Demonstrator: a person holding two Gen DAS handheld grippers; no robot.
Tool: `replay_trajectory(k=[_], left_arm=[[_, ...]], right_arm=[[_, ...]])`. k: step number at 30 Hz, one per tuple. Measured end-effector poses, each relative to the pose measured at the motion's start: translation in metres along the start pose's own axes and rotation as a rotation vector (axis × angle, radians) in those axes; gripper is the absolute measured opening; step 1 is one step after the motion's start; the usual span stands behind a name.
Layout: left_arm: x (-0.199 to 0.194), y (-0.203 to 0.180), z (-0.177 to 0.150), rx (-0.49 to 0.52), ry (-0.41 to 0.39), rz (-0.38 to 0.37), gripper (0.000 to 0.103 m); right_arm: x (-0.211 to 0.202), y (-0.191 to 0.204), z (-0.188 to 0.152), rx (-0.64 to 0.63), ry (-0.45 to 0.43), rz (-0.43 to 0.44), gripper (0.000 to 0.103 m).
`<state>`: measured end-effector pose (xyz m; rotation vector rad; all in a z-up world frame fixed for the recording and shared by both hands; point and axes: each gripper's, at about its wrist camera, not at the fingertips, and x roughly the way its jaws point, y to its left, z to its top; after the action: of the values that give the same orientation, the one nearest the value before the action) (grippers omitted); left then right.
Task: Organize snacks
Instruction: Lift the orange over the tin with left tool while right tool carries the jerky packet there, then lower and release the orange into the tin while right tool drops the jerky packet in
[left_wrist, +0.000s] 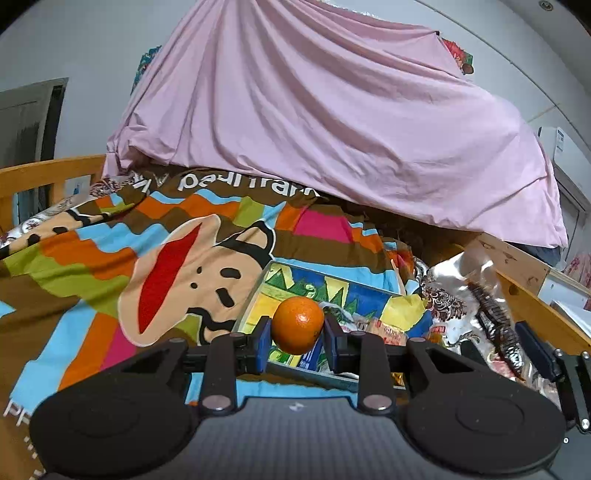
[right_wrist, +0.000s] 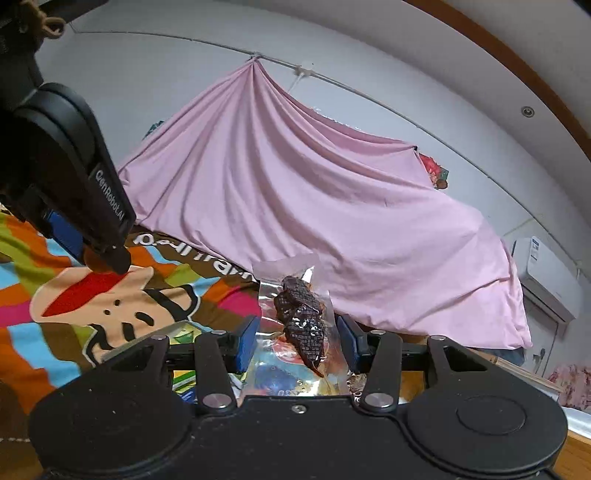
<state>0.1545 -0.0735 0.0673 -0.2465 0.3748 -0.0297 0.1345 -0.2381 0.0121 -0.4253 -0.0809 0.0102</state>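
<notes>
My left gripper (left_wrist: 297, 332) fingers clamp the orange (left_wrist: 297, 325); right gripper (right_wrist: 297, 338) fingers clamp the clear meat packet (right_wrist: 301, 317). Both held above the tray (left_wrist: 258, 295) on the bed; neither placed, packets left.

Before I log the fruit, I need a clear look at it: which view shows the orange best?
The left wrist view: the orange sits whole and centred between the left gripper's jaws. In the right wrist view only a sliver of it shows under that gripper.
</notes>
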Motion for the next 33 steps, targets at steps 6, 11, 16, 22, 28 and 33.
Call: replay_trajectory(k=[6, 11, 16, 22, 28, 33], left_arm=[[0.039, -0.012, 0.013, -0.006, 0.011, -0.005, 0.032], [0.07, -0.019, 0.02, -0.004, 0.023, -0.008, 0.032], [0.106, -0.03, 0.027, 0.06, 0.051, 0.007, 0.032], [0.151, -0.04, 0.038, 0.111, 0.069, -0.004, 0.032], [0.206, -0.047, 0.039, 0.061, 0.102, -0.016, 0.032], [0.249, -0.064, 0.03, 0.087, 0.148, -0.049, 0.032]], right_arm=[[0.044, -0.017, -0.005, 0.067, 0.011, 0.012, 0.049], [0.088, -0.033, -0.008, 0.137, -0.02, -0.005, 0.049], [0.138, -0.043, -0.029, 0.211, 0.021, 0.007, 0.049], [0.18, -0.043, -0.055, 0.25, 0.052, 0.02, 0.049], [0.208, -0.042, -0.075, 0.288, 0.103, 0.041, 0.049], [0.228, -0.05, -0.097, 0.359, 0.187, 0.061, 0.049]])
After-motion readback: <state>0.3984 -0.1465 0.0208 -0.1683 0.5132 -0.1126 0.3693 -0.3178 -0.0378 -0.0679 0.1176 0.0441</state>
